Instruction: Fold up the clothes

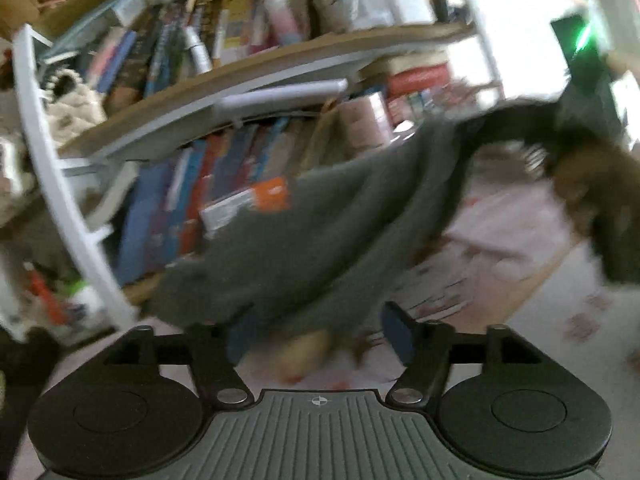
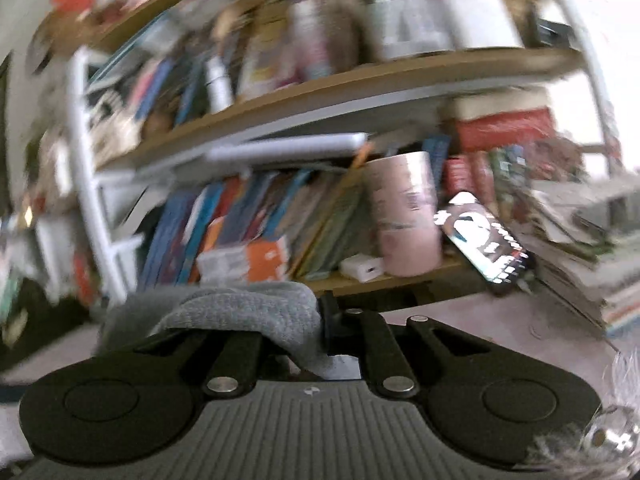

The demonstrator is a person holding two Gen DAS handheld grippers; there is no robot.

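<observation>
Garment: grey, soft knit-like cloth, blurred, hanging mid-air in front of bookshelf, stretched from 6 o'clock up to 2 o'clock in left wrist view. No brand or writing readable anywhere; all labels smeared. Left gripper jaws wide apart, cloth hangs between them, pads not pressing it. Right gripper jaws closed together, pinching a grey fold that bunches at 9 o'clock of the fingers. Behind, at 1 o'clock in right wrist view: pink cylinder, phone leaning beside it.
</observation>
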